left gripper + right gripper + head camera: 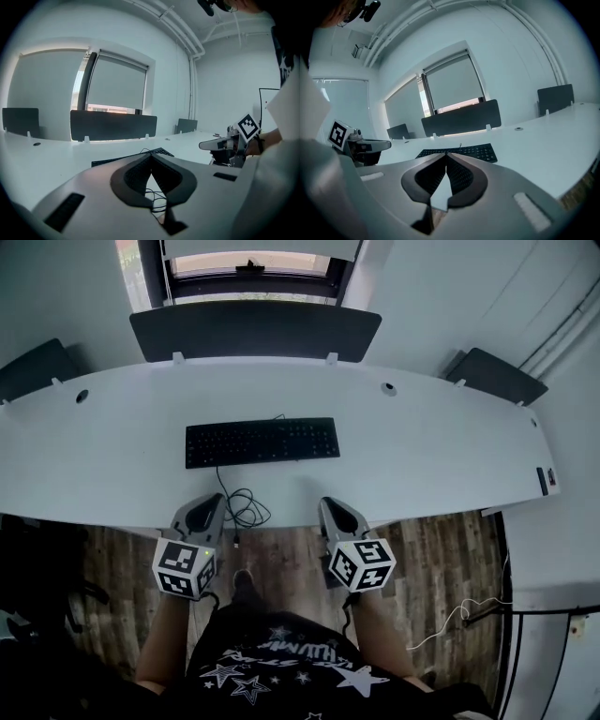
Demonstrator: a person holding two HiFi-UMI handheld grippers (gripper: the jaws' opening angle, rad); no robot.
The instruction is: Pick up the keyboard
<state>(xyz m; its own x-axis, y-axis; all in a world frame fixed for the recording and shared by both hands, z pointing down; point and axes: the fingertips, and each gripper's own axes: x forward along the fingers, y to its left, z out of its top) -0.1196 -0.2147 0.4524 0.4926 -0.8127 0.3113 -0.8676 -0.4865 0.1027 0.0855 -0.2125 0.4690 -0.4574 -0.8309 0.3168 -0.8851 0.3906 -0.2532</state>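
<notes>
A black keyboard [262, 442] lies flat on the white desk [422, 456], its cable [242, 507] coiled toward the front edge. It also shows ahead in the left gripper view [161, 153] and the right gripper view [474, 151]. My left gripper [208, 503] hovers at the desk's front edge, short of the keyboard's left half, tips touching, nothing between them. My right gripper [330, 505] sits at the front edge below the keyboard's right end, likewise shut and empty. Both point toward the keyboard, apart from it.
A dark divider panel [255, 329] stands along the desk's back edge, with smaller panels at far left [36, 367] and right [497, 374]. Cable holes [388, 388] dot the desk. Wooden floor [441, 559] lies below the front edge.
</notes>
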